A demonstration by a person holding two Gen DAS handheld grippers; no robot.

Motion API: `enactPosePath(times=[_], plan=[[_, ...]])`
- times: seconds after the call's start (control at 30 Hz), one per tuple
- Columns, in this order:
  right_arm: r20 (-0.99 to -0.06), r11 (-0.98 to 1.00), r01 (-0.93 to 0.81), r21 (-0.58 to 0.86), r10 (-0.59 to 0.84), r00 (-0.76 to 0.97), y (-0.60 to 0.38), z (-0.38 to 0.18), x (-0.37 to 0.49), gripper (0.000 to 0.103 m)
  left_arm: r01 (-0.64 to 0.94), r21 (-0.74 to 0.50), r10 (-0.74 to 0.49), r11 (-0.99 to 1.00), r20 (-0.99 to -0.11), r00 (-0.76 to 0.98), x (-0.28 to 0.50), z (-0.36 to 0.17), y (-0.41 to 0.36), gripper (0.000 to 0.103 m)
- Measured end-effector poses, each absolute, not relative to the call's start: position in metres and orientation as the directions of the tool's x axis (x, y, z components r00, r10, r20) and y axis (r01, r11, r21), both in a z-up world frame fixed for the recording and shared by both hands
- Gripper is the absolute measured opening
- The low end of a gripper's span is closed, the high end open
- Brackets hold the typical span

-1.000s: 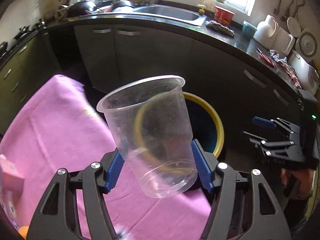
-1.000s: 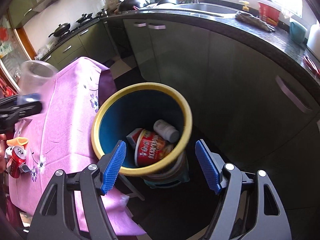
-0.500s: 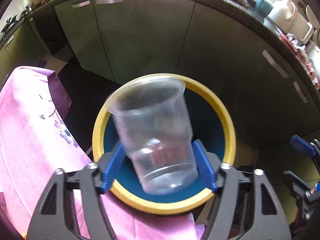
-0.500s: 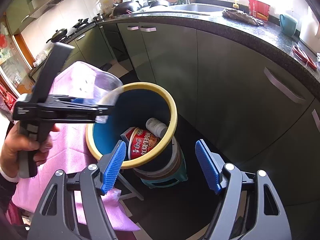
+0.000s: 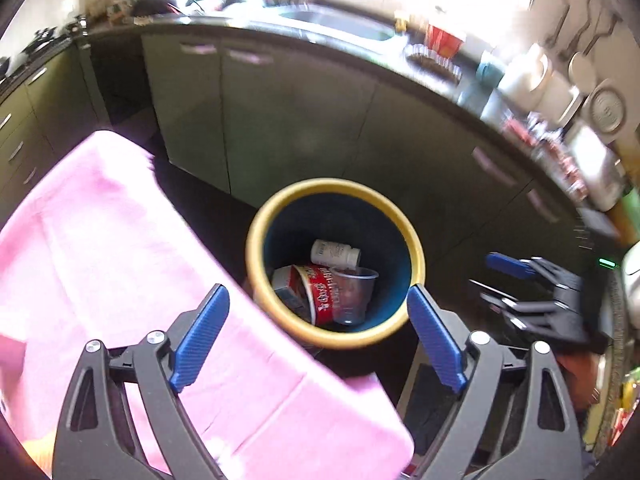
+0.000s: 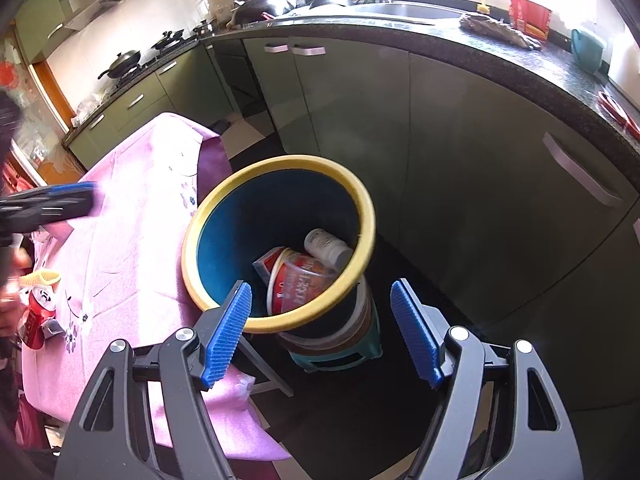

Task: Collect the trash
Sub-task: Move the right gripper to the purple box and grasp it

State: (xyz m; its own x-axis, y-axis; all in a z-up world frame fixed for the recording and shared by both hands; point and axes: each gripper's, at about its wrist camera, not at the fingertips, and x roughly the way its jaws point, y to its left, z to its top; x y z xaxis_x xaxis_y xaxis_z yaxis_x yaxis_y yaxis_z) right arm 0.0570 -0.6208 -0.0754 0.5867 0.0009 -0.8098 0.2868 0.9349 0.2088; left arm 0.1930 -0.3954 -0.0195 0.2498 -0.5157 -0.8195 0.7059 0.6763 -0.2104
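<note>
My left gripper (image 5: 318,336) hangs empty, fingers spread, above the bin (image 5: 256,248) off the tabletop's (image 5: 100,264) corner; clear cup (image 5: 352,292) inside. Right gripper (image 6: 322,334) likewise agape, free for the can (image 6: 36,314).

Kitchen w/ grey-green cabinets (image 6: 460,128) running under a dark speckled worktop (image 6: 520,68), sink (image 6: 404,10) set in it. Bright window light behind. White tiled wall (image 6: 132,20) at left, dark floor (image 6: 400,412) below.
</note>
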Motion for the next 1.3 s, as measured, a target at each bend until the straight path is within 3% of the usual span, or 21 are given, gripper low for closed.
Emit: enactPosePath(times=[0.23, 0.67, 0.8, 1.03, 1.3], plan=[[-0.815, 0.963, 0.191, 0.191, 0.047, 0.577, -0.576, -0.070, 0.095, 0.072, 0.571, -0.138, -0.474, 0.809, -0.727, 0.496, 0.196, 0.022, -0.251, 0.090], [-0.762, 0.954, -0.237, 0.184, 0.291, 0.578, -0.365, -0.035, 0.213, 0.072, 0.227, -0.099, -0.238, 0.969, -0.630, 0.739, 0.230, 0.009, -0.030, 0.093], [-0.737, 0.919, -0.356, 0.168, 0.356, 0.574, -0.295, -0.030, 0.243, 0.072, 0.160, -0.064, -0.165, 0.985, -0.627, 0.762, 0.238, -0.010, 0.004, 0.093], [-0.712, 0.860, -0.494, 0.130, 0.427, 0.557, -0.203, -0.034, 0.290, 0.076, 0.106, -0.115, -0.155, 0.988, -0.640, 0.752, 0.239, -0.027, 0.034, 0.093], [-0.741, 0.866, -0.493, 0.080, 0.383, 0.552, -0.146, -0.058, 0.332, 0.081, 0.099, -0.143, -0.169, 0.985, -0.644, 0.746, 0.241, -0.033, 0.040, 0.093]])
